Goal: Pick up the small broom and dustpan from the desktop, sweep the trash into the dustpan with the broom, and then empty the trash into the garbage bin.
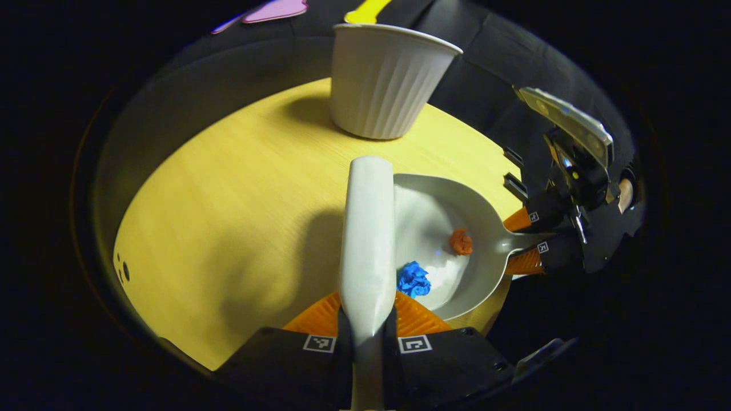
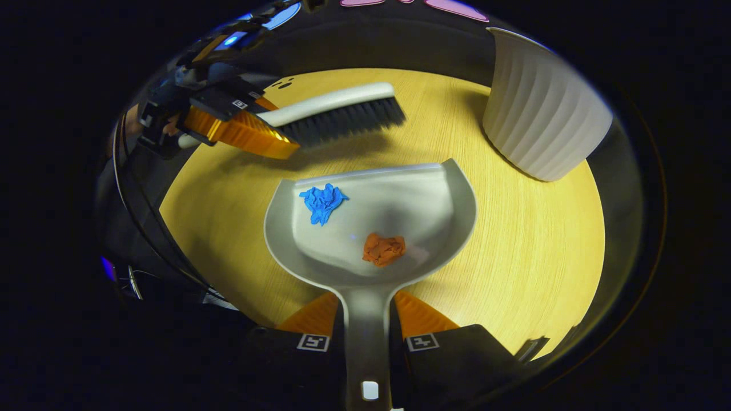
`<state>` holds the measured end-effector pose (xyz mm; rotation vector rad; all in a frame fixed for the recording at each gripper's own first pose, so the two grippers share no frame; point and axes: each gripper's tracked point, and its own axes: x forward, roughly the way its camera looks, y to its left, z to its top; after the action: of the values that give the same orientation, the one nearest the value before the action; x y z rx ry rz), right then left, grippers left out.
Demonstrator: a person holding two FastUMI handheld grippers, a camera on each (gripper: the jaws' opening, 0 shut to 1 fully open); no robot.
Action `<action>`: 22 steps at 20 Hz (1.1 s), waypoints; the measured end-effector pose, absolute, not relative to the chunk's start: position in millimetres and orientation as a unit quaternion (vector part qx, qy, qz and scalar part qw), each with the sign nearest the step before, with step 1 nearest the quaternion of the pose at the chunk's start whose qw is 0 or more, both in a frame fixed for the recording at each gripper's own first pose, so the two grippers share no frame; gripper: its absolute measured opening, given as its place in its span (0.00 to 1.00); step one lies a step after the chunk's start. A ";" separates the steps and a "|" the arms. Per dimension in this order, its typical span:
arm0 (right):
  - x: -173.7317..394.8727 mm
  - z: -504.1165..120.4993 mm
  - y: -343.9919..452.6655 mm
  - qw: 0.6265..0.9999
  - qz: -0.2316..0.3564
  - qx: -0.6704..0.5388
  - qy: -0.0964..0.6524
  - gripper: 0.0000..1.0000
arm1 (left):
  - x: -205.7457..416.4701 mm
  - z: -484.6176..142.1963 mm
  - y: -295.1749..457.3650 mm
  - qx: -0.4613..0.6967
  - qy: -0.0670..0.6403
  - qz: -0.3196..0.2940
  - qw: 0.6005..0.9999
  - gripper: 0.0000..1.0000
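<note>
On the round wooden tabletop (image 2: 514, 240), the grey dustpan (image 2: 400, 194) sits with both scraps inside it. In the right gripper view, the right gripper (image 2: 367, 328) clamps the dustpan's handle between its two fingers, the handle running straight up the middle of the frame. The blue paper wad (image 2: 322, 201) lies near the pan's front lip on the left, and the orange paper wad (image 2: 384, 249) lies deeper in, closer to the handle. The two are apart, not touching.

Beyond the pan's lip, the broom (image 2: 337, 114) is in the air or just over the wood, its dark bristles pointing down, white back on top. I cannot tell whether the bristles touch the table. The left gripper (image 2: 251, 128) pinches its handle end, off to the upper left.

Switch to the left gripper view: the left gripper (image 1: 365, 337) is clenched on the broom (image 1: 368, 228), whose white back runs away from the camera. Just to its right lies the dustpan (image 1: 485, 211), with the blue paper wad (image 1: 413, 279) right beside the broom and the orange paper wad (image 1: 460, 241) further right toward the handle. The right gripper (image 1: 534, 240) holds that handle at the table's edge.

The white ribbed garbage bin (image 1: 385, 80) stands upright at the far side of the table, apart from the pan.
</note>
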<state>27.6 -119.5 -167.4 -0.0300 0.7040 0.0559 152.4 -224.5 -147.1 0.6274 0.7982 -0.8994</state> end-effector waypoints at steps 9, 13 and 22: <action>10.0 -156.3 -120.0 0.948 0.000 0.023 0.318 0.37 | 134.4 -157.8 -87.1 0.173 0.335 -0.293 0.879 0.25; 0.1 -139.3 -119.0 0.954 -0.036 0.030 0.296 0.37 | 129.9 -212.6 -24.9 0.139 0.355 -0.253 0.889 0.25; -22.9 -111.3 -115.1 0.955 -0.085 0.089 0.271 0.31 | 106.6 -253.9 -1.7 0.103 0.344 -0.213 0.909 0.25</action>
<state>-22.9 -115.1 -111.3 0.1800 0.5502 -0.1736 106.6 -1.7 -253.9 0.2129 0.7090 -0.4403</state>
